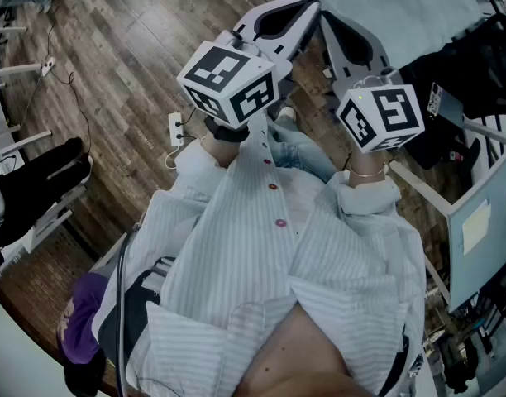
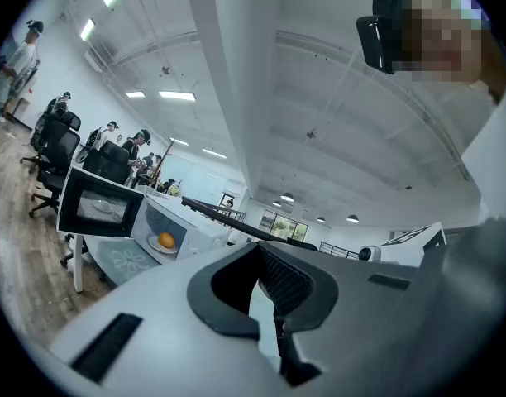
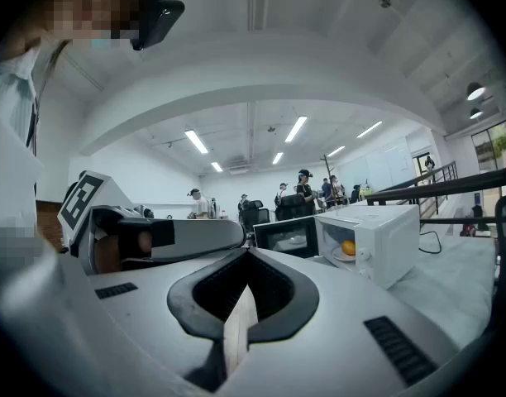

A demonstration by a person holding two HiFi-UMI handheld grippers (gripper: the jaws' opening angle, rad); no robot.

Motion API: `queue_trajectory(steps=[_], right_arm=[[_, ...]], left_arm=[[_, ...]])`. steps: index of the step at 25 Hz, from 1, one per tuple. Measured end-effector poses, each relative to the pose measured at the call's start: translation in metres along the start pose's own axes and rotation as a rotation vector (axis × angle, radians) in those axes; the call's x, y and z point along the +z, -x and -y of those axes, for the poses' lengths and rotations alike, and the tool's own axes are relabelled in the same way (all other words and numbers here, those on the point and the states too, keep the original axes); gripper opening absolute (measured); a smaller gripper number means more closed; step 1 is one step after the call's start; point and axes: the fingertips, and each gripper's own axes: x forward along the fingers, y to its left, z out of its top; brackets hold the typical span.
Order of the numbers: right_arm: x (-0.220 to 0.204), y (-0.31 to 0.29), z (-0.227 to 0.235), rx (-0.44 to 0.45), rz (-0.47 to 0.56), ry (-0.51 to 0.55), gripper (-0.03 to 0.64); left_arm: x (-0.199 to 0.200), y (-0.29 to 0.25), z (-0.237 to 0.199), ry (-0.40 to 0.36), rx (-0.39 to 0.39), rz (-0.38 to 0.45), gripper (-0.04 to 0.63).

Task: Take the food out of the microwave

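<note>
**Q:** so where's the orange [image 2: 166, 240] sitting rn?

**A:** it's sitting on a plate [image 2: 155, 246] inside the microwave [image 2: 199, 226], lower left of the left gripper view. The door [image 2: 100, 207] is hanging wide open. In the right gripper view it's showing up right of centre.

**Q:** and the grippers, are they grabbing anything?

**A:** nope. The left gripper [image 2: 275, 325] is clenching on nothing, jaws pressing together. The right gripper [image 3: 236, 325] is doing the same. In the head view both are pointing toward the top middle of the frame, over the wood floor [image 1: 121, 48]. Both are hanging well apart from the microwave.
</note>
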Motion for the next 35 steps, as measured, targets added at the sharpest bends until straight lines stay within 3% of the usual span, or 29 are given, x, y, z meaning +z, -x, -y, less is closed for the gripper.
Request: queue_trajectory(steps=[20, 35], right_arm=[[-0.006, 0.0, 0.022, 0.055, -0.007, -0.024, 0.032], [0.014, -0.087, 0.033, 0.032, -0.009, -0.022, 0.032]], left_arm=[[-0.006, 0.007, -0.014, 0.003, 0.139, 0.04, 0.008], [0.03, -0.001, -0.095, -0.007, 0.126, 0.038, 0.008]])
